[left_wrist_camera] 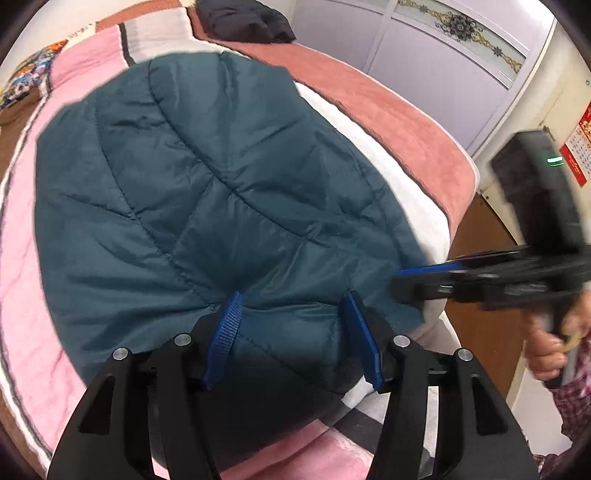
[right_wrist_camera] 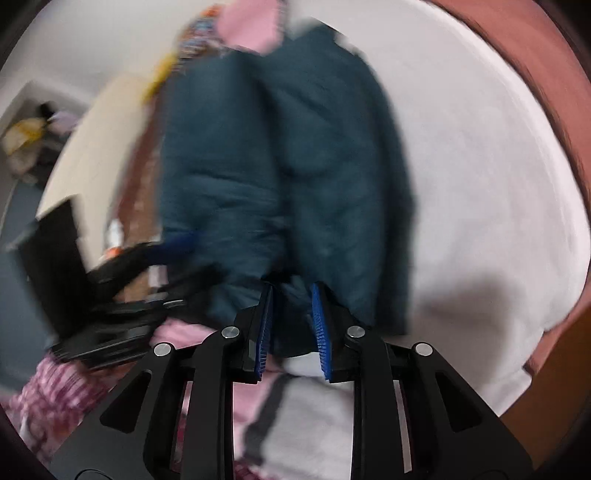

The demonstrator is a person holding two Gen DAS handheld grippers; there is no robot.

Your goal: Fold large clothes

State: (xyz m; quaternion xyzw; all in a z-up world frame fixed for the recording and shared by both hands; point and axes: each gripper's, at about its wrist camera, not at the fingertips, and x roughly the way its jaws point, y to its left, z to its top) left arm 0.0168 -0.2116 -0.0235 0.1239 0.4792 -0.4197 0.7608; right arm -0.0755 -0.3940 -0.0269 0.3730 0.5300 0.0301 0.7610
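1. Padding first: the teal quilted puffer jacket (left_wrist_camera: 207, 206) lies spread on the bed, over a pink quilted blanket (left_wrist_camera: 26, 280) and a white blanket (left_wrist_camera: 399, 173), its near hem at the tongs

2. Left gripper (left_wrist_camera: 295, 336) stands fairly wide, its blue pads on either side of a bulge of the near hem – the fabric sits between them, though whether they press it I cannot tell

3. Right gripper (right_wrist_camera: 291, 328) is narrow and pinches a bunch of the same jacket (right_wrist_camera: 280, 158) at its near right corner; that view is badly blurred

4. Handling, as a judgement – light, soft and springy, with a slick shell that will slide from a shallow bite. It will puff back after each fold, so take a deep bite on the stitched hem or seams, not on loose filling

5. A dark garment (left_wrist_camera: 243, 18) lies far off on the rust-red bedspread (left_wrist_camera: 388, 110), well apart
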